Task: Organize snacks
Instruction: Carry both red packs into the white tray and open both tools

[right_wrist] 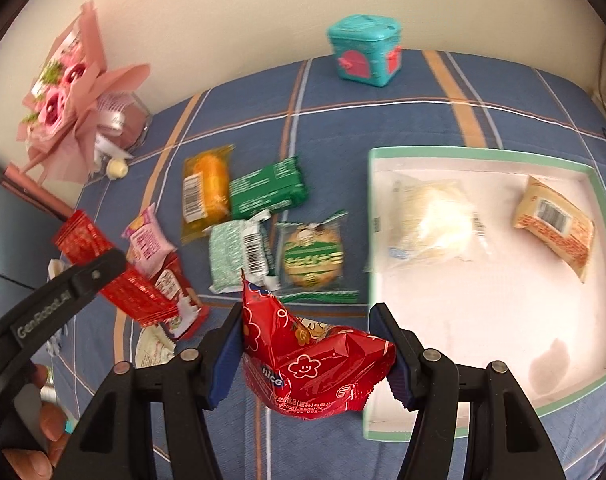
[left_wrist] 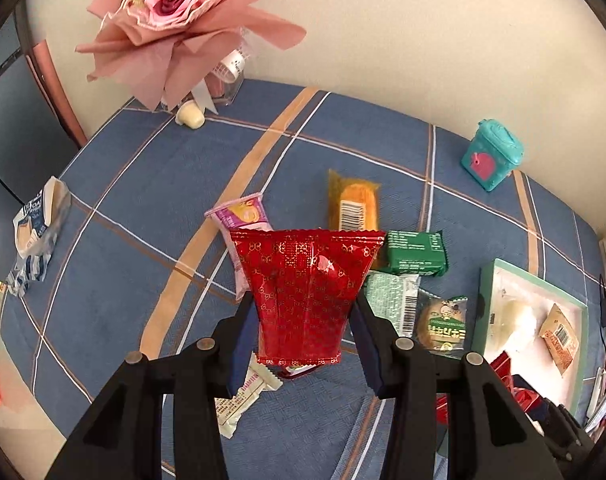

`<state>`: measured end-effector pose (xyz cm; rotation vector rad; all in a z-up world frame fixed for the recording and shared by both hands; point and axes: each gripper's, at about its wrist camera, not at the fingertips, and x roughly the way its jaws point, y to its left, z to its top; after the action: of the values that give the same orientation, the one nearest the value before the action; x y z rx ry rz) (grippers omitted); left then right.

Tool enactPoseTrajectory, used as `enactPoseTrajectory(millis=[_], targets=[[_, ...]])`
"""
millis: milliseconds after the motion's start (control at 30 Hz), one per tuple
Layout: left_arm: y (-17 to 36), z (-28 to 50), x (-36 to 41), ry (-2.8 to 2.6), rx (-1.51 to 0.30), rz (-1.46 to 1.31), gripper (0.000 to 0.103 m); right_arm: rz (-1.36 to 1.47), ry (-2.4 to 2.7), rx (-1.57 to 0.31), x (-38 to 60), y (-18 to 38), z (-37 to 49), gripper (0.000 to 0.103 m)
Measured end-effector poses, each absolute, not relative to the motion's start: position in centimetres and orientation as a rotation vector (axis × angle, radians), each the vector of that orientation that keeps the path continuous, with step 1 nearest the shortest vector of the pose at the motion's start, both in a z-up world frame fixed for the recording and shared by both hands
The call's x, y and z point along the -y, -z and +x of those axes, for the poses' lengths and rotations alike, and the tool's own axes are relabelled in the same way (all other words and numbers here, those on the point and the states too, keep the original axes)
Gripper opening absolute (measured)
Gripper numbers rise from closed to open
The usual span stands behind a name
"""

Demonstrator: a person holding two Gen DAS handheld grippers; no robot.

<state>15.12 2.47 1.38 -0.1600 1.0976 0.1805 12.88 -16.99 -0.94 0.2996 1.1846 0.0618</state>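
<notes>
Both grippers are holding snacks above the tabletop, which wears a blue plaid cloth. Left gripper is clamped on a red patterned packet, standing upright between its jaws. Right gripper pinches a crinkled red flower-print packet across its middle, with the foil buckling under the squeeze.

Ahead and to the right of my right gripper lies the largest thing, a white tray with a green rim, already holding a pale wrapped bun and an orange-printed packet. Much of its near floor is bare, so I judge there is room to lower a packet in, clearing the near rim.

Ahead of my left gripper sit loose snacks close together: an orange cake bar, a dark green bar, a pale green pack and a round cookie.

These packets look light, soft and slippery; a mid-body hold seems safest, gently, since the contents may crush.
</notes>
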Motion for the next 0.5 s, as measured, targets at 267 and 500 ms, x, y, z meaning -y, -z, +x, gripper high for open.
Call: enactPoseTrajectory(millis=[267, 500], targets=[[-2.4, 14.9, 1.7, -0.131, -1.078, -0.069, 0.048, 0.396, 0.025, -1.163, 21.9, 0.7, 12.7, 0.064], [-2.7, 14.4, 6.9, -0.031, -1.076, 0.017, 0.048, 0.491, 0.133, -1.146, 27.4, 0.8, 11.9, 0.064]])
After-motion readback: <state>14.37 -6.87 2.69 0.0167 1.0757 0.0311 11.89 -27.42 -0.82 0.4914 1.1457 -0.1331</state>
